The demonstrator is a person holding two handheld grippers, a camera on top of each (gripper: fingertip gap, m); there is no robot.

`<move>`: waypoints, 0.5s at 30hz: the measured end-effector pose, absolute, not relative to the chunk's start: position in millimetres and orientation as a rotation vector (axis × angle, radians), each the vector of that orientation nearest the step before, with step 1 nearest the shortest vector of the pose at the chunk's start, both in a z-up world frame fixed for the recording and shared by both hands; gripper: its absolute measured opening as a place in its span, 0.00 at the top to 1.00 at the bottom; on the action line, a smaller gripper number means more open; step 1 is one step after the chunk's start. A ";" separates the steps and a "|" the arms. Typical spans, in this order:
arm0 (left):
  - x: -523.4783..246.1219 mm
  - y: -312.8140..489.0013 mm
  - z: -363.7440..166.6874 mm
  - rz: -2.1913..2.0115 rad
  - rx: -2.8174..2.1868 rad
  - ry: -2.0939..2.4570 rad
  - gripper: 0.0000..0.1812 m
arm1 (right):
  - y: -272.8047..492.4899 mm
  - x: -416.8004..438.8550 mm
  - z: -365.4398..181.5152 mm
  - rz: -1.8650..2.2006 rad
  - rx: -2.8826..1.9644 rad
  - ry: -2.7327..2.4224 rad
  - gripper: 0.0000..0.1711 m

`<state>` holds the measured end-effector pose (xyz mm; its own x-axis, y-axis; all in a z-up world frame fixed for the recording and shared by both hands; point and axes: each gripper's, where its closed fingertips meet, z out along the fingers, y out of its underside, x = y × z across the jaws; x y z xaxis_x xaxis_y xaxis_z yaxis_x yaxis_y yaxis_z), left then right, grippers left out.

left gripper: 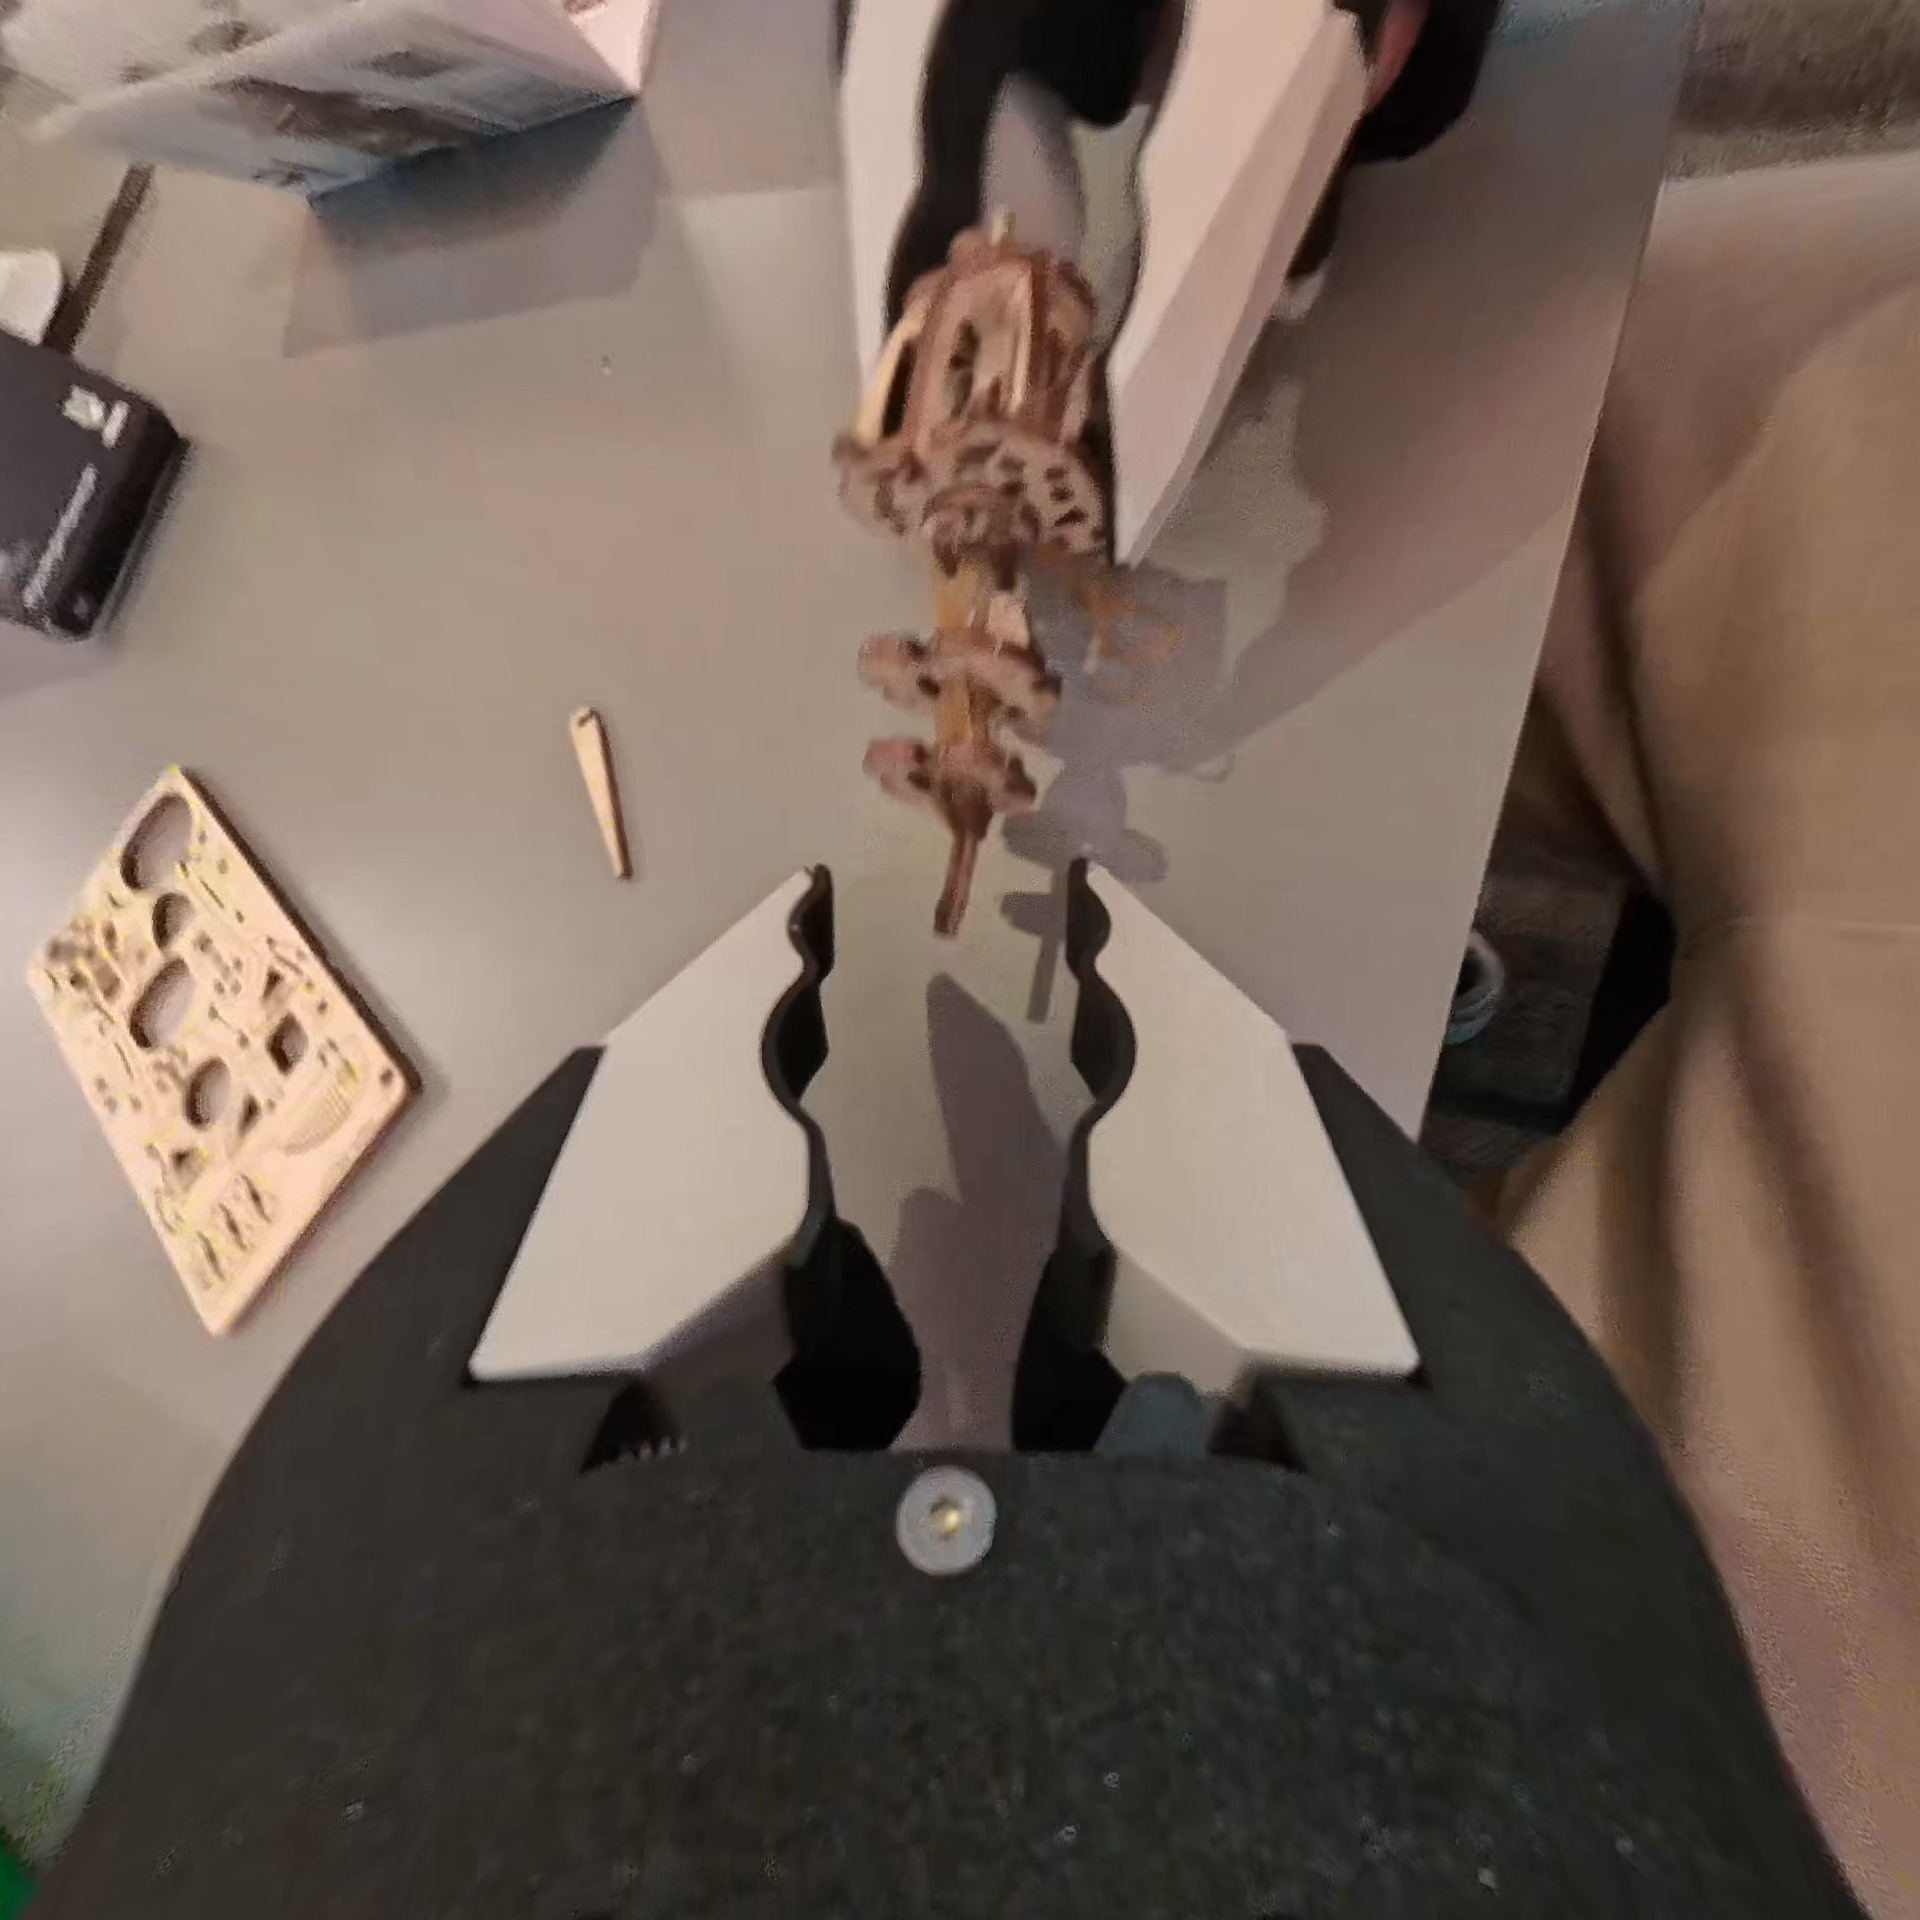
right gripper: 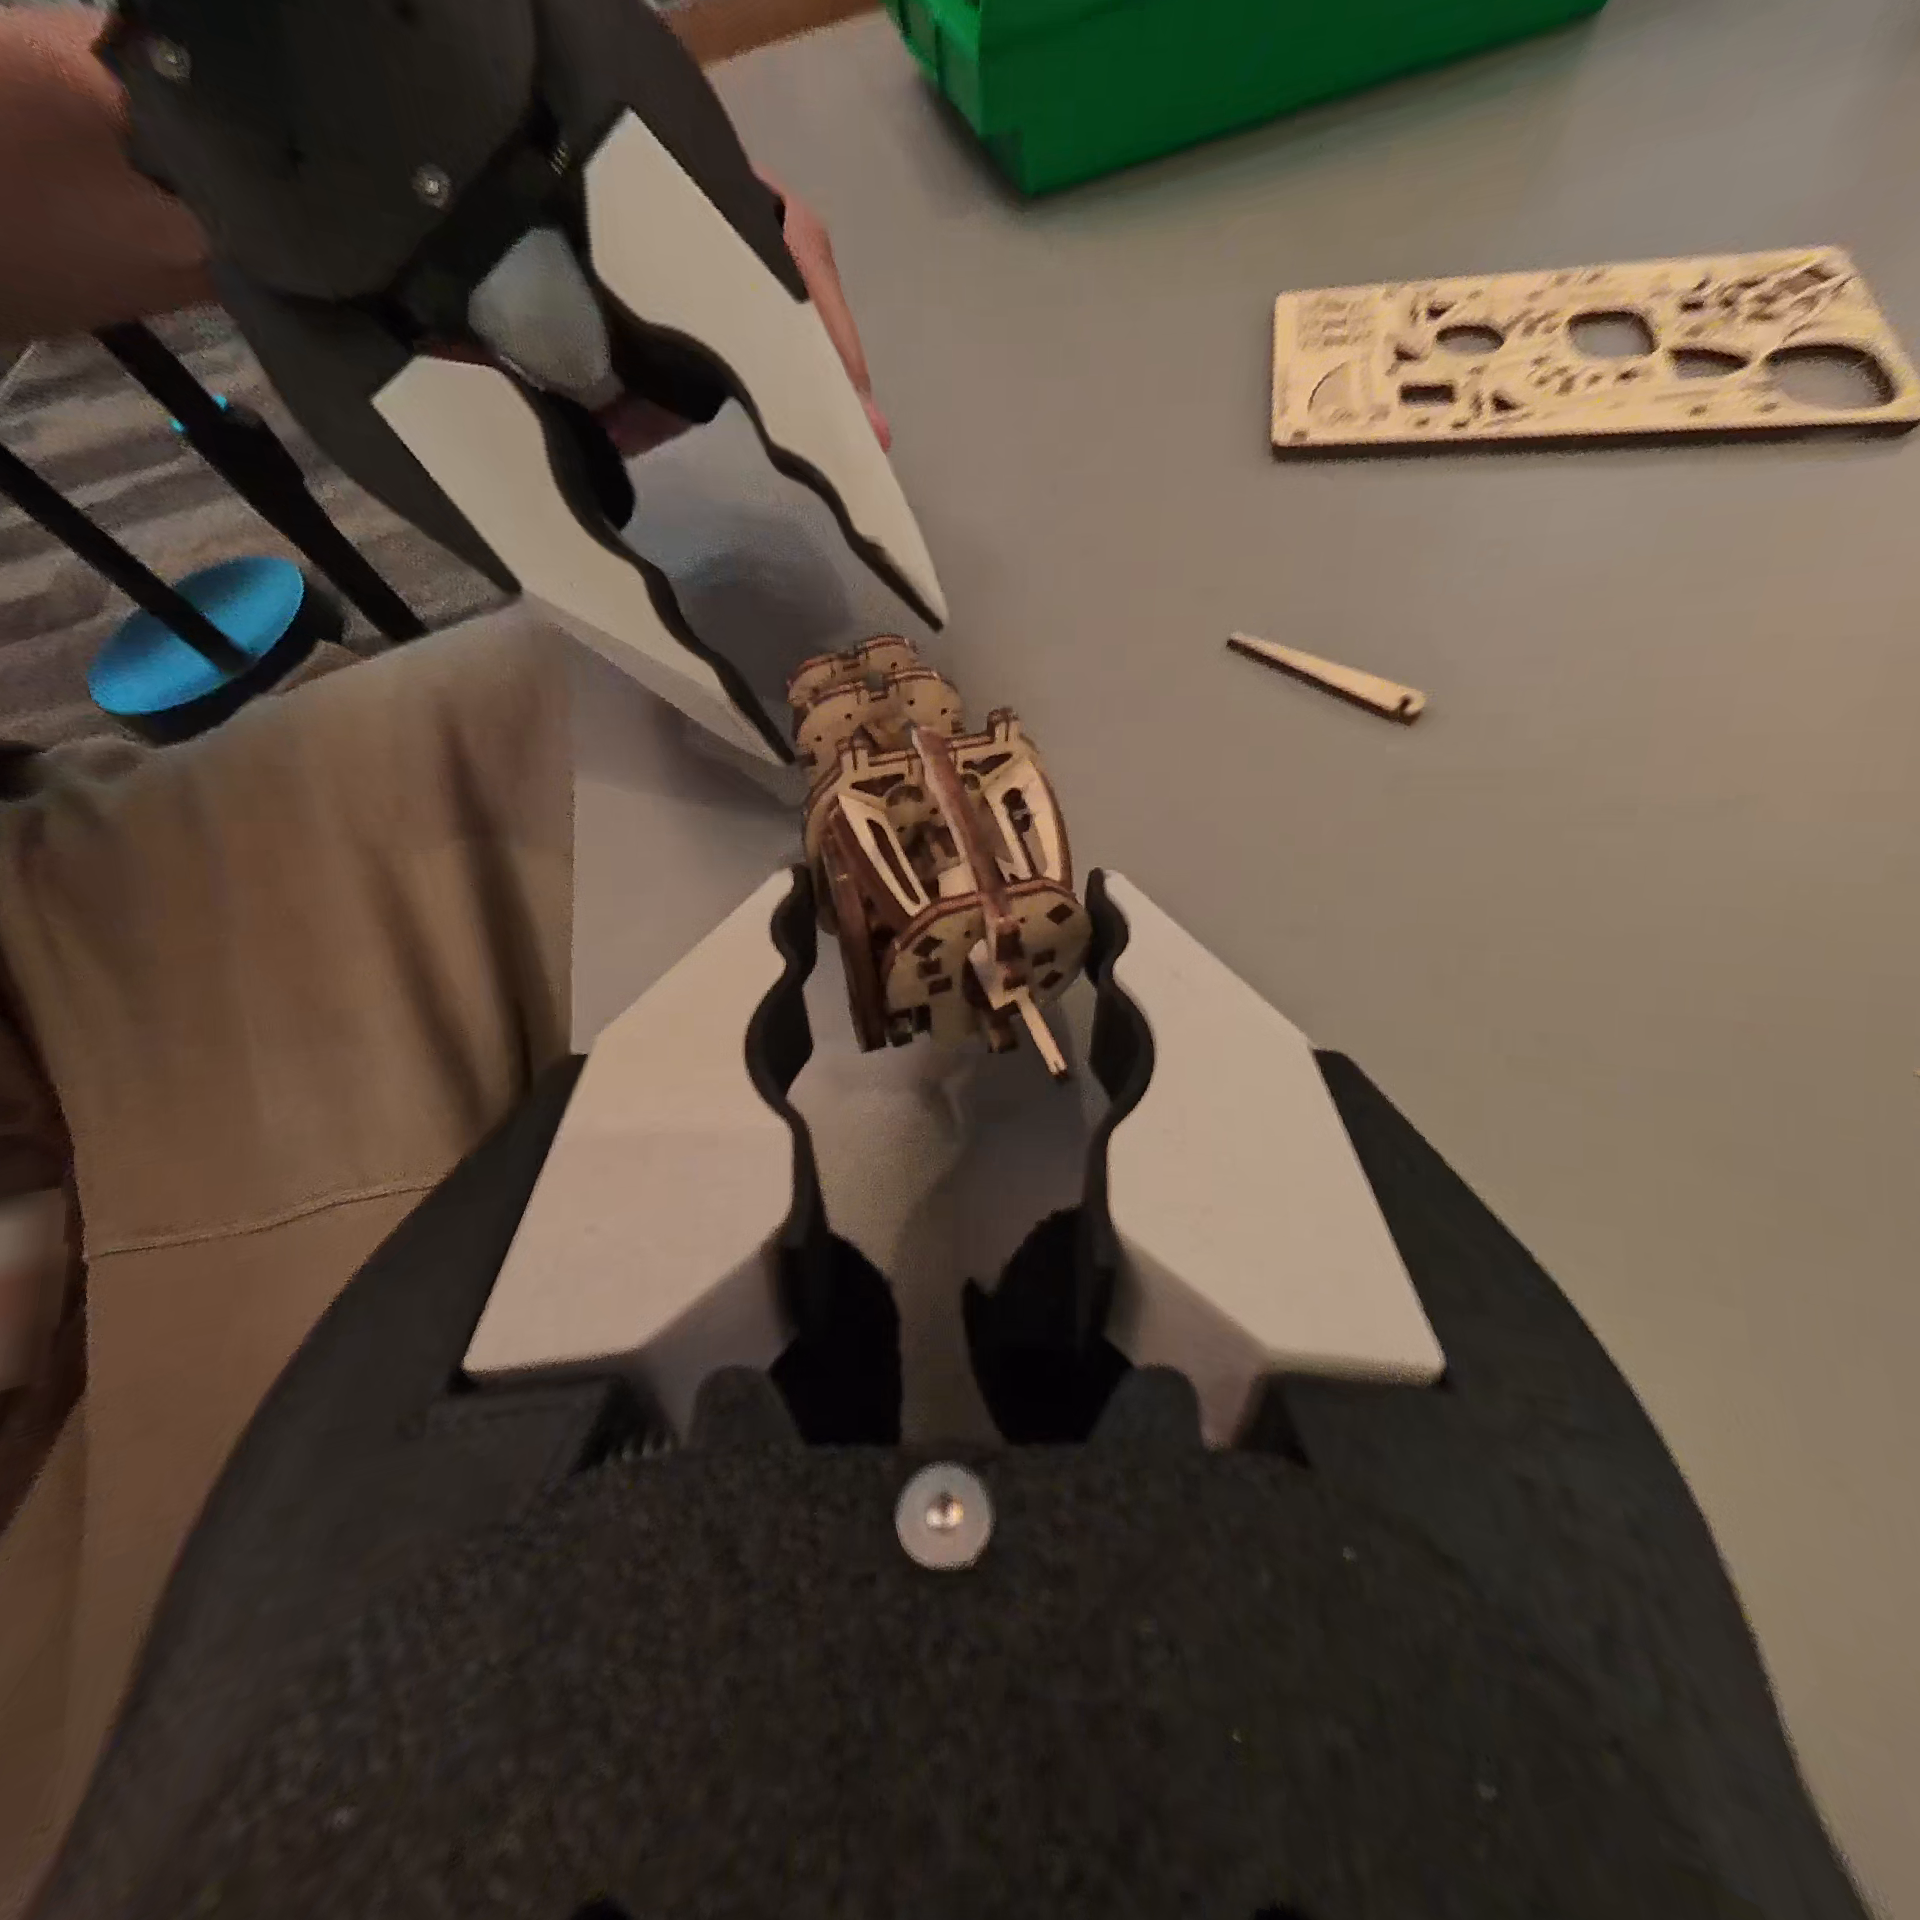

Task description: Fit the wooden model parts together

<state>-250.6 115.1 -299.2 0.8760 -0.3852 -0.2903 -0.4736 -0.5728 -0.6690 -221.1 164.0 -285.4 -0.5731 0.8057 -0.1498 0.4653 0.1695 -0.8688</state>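
Black textured housing fills the foot of each wrist view, and from it two pale fingers with wavy black pads reach forward. Between the tips of the right gripper (right gripper: 943,914) sits the drum-shaped end of the wooden model (right gripper: 935,883), clamped at its sides and lifted off the grey bench (right gripper: 1455,1039), its thin axle poking back toward the camera. Ahead of that gripper the model's stacked gear discs run on toward the left gripper (left gripper: 951,883), whose jaws stand moderately apart with nothing between them, the model's far axle tip hanging just in front of its fingertips. I judge the assembly well advanced: drum, discs and axle are already joined. Still loose on the bench, to the right of the right gripper and well apart from it, lie a slim tapered wooden piece (right gripper: 1325,673) and, beyond it, a punched-out parts sheet (right gripper: 1590,348). Both grippers face each other nose to nose, angled down over the bench, the left one poised as if to take the axle end.
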 end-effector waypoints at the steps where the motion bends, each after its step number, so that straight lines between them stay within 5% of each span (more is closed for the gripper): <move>1: -250.7 113.2 -293.6 0.080 -2.243 0.534 0.76 | 166.9 -218.7 -278.0 1.361 -1.189 -2.086 0.70; 6: -217.8 109.4 -240.7 -0.647 -2.026 -0.023 0.64 | 158.8 -199.5 -220.1 1.290 -0.930 -1.934 0.70; 15: -183.2 96.1 -183.2 -0.917 -1.802 -0.147 0.74 | 127.3 -170.6 -175.1 1.002 -0.644 -1.873 0.70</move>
